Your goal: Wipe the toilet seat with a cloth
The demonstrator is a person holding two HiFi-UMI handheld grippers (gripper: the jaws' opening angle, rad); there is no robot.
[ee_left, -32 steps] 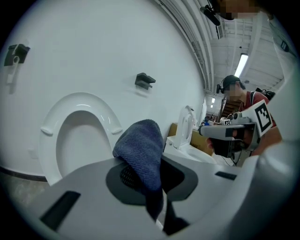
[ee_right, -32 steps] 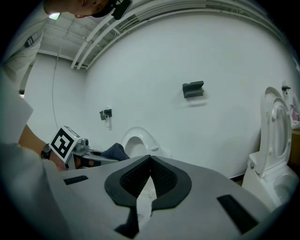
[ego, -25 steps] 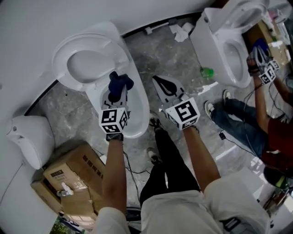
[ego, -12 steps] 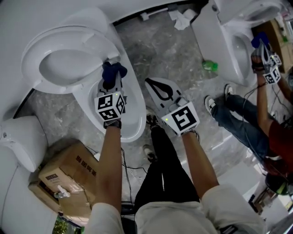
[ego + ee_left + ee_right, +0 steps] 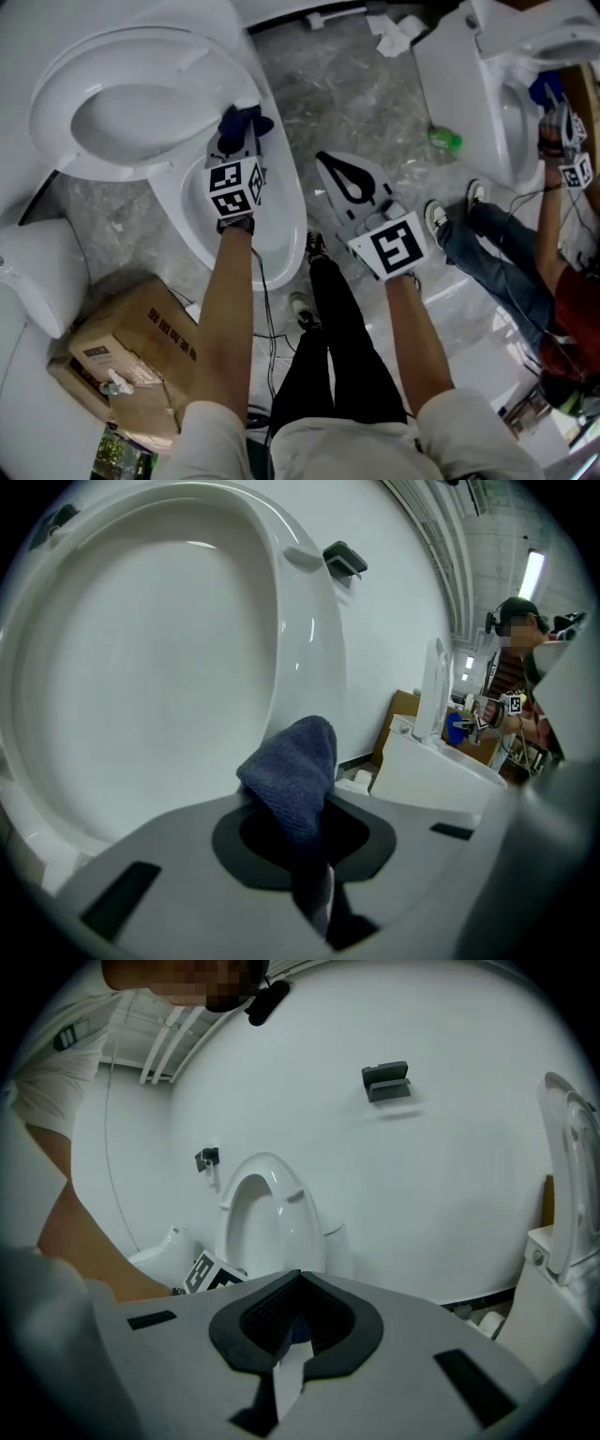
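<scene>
A white toilet stands at the left of the head view, with its seat and lid (image 5: pixel 122 103) raised and its bowl rim (image 5: pixel 286 220) below them. My left gripper (image 5: pixel 236 136) is shut on a dark blue cloth (image 5: pixel 246 120), which rests at the back of the rim beside the hinge. In the left gripper view the cloth (image 5: pixel 295 771) sticks up between the jaws in front of the raised seat (image 5: pixel 141 649). My right gripper (image 5: pixel 326 164) hangs shut and empty over the floor, to the right of the bowl. Its view looks past the shut jaws (image 5: pixel 298 1279) at the toilet (image 5: pixel 267 1213).
A second toilet (image 5: pixel 469 84) stands at the upper right, where another person (image 5: pixel 553 234) works with a gripper. A green object (image 5: pixel 445 139) and tissues (image 5: pixel 398 36) lie on the marble floor. A cardboard box (image 5: pixel 131 347) and a white fixture (image 5: pixel 37 272) sit at the lower left.
The head view has swung, so the toilet now sits further left and higher. My left gripper keeps the cloth at the back of the rim. The right gripper stays shut over the floor.
</scene>
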